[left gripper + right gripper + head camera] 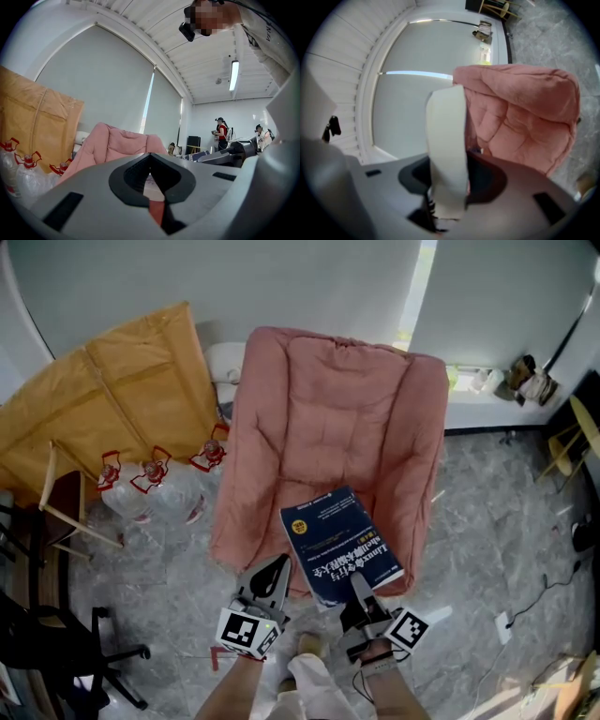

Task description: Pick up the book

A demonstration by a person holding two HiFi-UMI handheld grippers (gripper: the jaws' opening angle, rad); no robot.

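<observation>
Below me on the grey floor (487, 521) stood the pink chair (328, 427), with the blue book (339, 545) tilted over the front of its seat. My right tongs (357, 581) were clamped on the book's near edge, its pale pages between the jaws. My left tongs (280, 562), just beside it, were together and empty.
</observation>
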